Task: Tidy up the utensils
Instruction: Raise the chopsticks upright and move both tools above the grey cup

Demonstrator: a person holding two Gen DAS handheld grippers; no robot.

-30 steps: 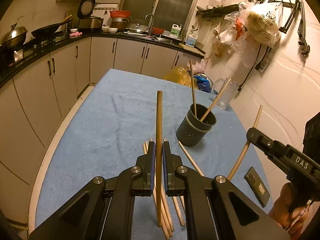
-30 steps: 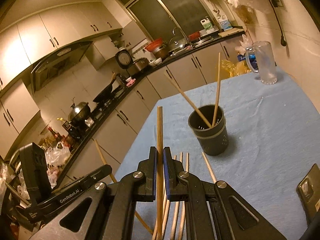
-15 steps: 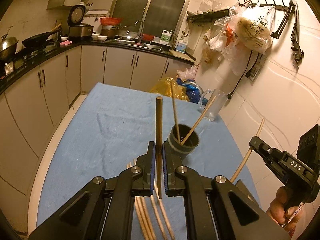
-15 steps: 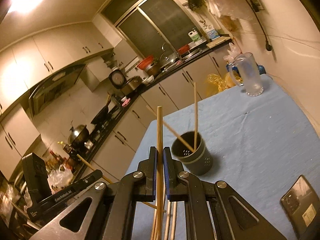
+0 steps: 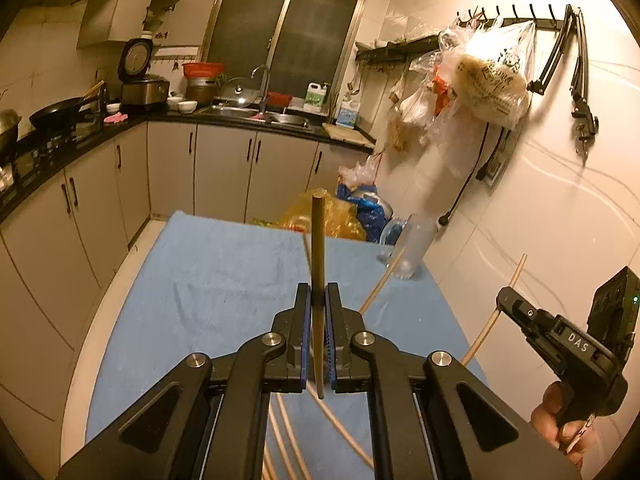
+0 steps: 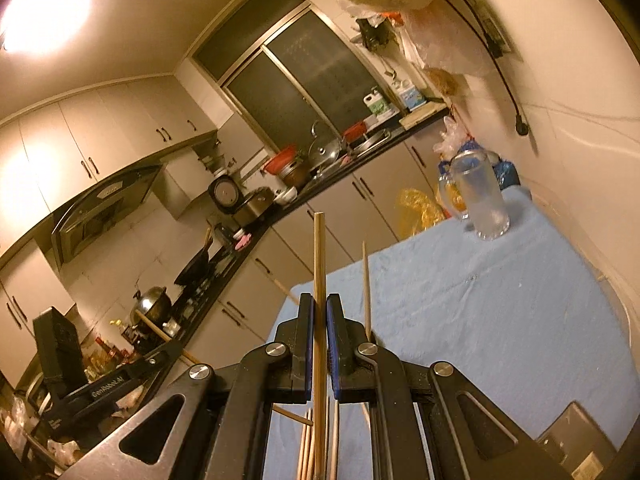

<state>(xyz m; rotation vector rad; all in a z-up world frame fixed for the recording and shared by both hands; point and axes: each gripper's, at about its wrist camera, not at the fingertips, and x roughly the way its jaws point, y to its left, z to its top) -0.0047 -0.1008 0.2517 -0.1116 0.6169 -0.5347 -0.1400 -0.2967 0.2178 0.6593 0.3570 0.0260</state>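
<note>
Left gripper [image 5: 317, 312]: we found it clenched on a brown wooden chopstick [image 5: 318, 248], upright between its pads.
Right gripper [image 6: 319, 316]: we found it clamped on a pale wooden chopstick [image 6: 319, 264].
Loose pale chopsticks [image 6: 306, 452]: beneath the right gripper, on the blue cloth-covered table [image 6: 480, 300].

a small kitchen under warm yellowish light, with a bright ceiling lamp [image 6: 28, 8] glaring at the top left of the right wrist view. grey cabinets [image 5: 224, 168] run in an l under a black countertop [image 5: 80, 144], and more cabinets [image 6: 80, 144] hang above a range hood [image 6: 104, 208]. a dark sliding window [image 5: 288, 36] sits over the sink [image 5: 276, 118]. the right wall [image 5: 560, 208] is pale glossy tile with a hook rail [image 5: 516, 22] bearing plastic bags [image 5: 480, 80]. a table covered in blue cloth [image 5: 224, 280] stands against that wall.
</note>
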